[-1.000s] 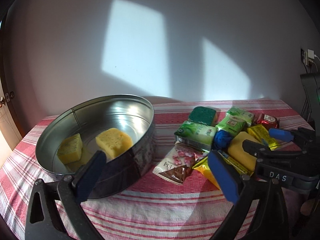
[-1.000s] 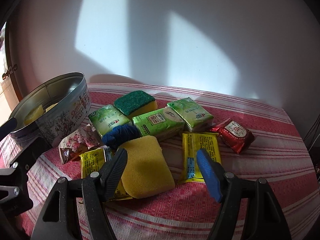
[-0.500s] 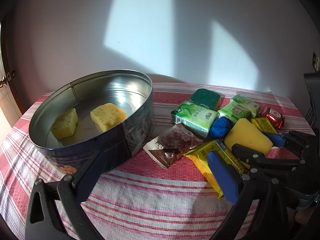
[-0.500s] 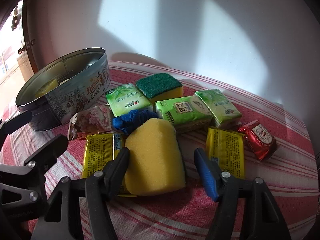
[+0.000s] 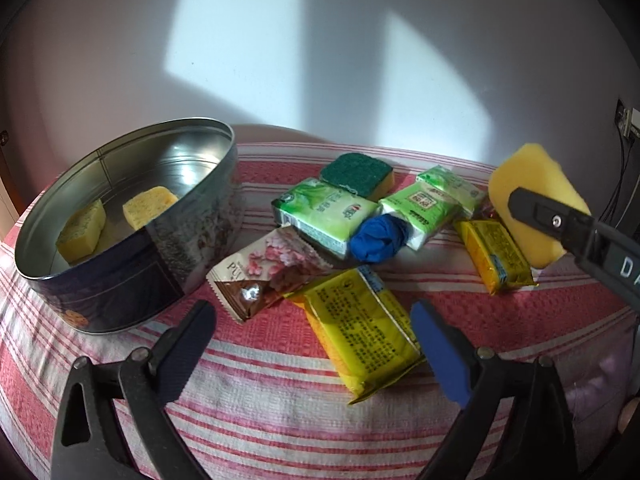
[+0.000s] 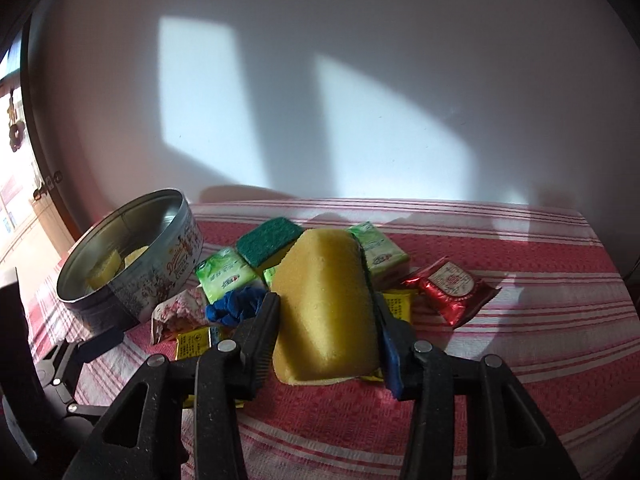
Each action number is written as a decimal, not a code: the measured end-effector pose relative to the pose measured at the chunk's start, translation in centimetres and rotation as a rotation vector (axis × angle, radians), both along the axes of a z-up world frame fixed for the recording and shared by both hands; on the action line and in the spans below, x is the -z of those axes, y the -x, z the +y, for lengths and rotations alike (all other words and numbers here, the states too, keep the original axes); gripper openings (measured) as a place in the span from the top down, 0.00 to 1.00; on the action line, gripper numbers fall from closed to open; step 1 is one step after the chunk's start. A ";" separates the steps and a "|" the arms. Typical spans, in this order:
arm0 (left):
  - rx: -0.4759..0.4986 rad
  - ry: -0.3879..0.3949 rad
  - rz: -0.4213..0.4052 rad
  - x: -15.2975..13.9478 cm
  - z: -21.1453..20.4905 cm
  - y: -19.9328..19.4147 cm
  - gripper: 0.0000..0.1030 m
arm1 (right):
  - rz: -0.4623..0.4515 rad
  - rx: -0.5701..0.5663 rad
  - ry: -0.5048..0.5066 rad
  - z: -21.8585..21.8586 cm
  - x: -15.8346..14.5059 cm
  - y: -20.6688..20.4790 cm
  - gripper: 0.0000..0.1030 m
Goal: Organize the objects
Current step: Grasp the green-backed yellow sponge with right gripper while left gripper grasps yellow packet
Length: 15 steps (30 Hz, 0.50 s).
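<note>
The right tongs (image 6: 326,320) are clamping the large yellow sponge (image 6: 326,304) from both sides, their jaws having just been closing on it, and are holding it clear of the striped table (image 6: 540,320) above the cluster of packets. In the left wrist view the same sponge (image 5: 528,196) is showing at the right edge, raised off the cloth with one black finger across it. The left tongs (image 5: 312,344) are standing wide apart with nothing between them, having just been narrowing slightly, and are hovering over a yellow packet (image 5: 360,332) lying flat on the table. The round metal tin (image 5: 132,224) is sitting at the left with two small yellow sponge pieces (image 5: 116,220) inside it. Beside the tin, a pink floral packet (image 5: 264,276), a blue cloth ball (image 5: 380,238), three green tissue packs (image 5: 324,216), a green-topped scouring sponge (image 5: 358,172) and a second yellow packet (image 5: 496,256) are lying close together. A red packet (image 6: 450,288) is resting just right of that group.
</note>
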<state>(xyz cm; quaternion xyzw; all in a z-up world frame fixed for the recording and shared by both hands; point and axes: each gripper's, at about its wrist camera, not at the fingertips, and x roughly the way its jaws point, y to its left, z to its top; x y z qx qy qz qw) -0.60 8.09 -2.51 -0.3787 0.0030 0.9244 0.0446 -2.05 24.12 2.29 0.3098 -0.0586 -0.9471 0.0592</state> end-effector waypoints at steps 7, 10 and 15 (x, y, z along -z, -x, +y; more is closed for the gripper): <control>-0.096 -0.005 -0.157 2.0 1.9 2.8 0.07 | 0.056 0.080 0.045 1.7 -0.9 -0.4 0.54; -0.105 0.011 -0.162 2.1 2.5 3.0 0.06 | 0.051 0.094 0.062 2.3 -0.9 -0.4 0.54; -0.090 -0.004 -0.162 2.0 2.5 2.7 0.06 | 0.053 0.105 0.074 2.6 -0.9 -0.5 0.54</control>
